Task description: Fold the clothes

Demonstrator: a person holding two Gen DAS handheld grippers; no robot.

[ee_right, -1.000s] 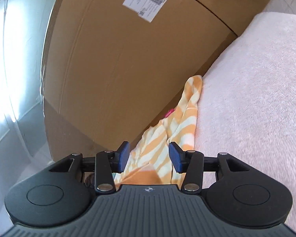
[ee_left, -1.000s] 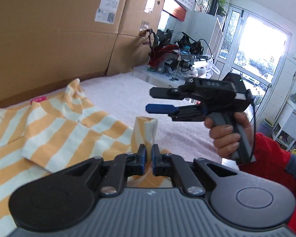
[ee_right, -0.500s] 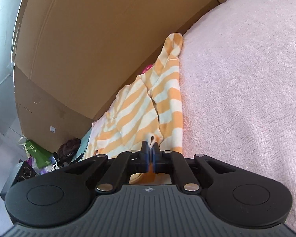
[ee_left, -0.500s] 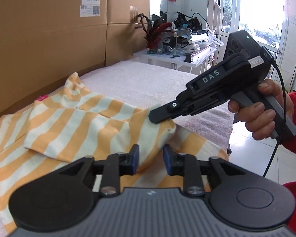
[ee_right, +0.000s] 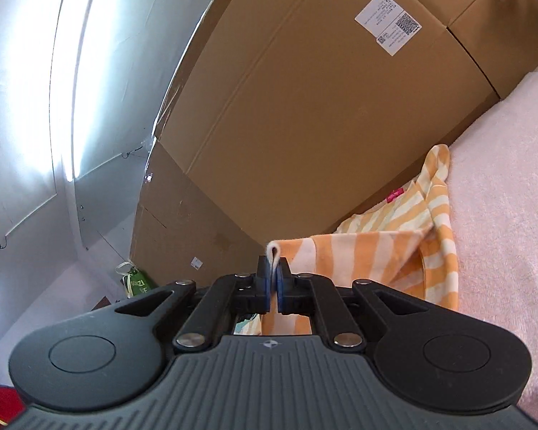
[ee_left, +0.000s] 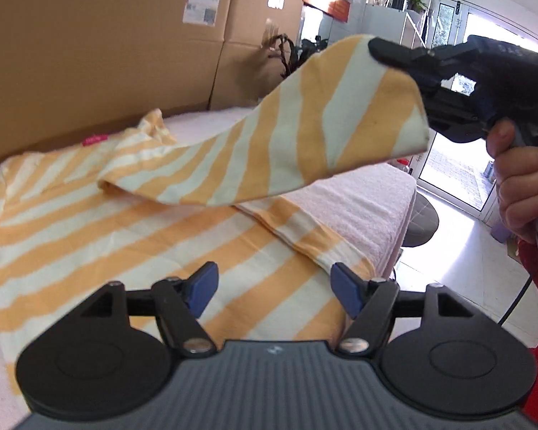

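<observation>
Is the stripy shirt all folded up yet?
Not yet. The striped shirt mostly lies spread flat on the pink towel. Right now the right gripper is shut on the sleeve and holds it up off the shirt. The left gripper is opening with nothing between its fingers. Laying the sleeve across and folding the body is left.

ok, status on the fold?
Right gripper shut on sleeve, lifted. Left gripper opening, nothing between its jaws. Striped shirt flat on towel. Nothing in the way.
</observation>
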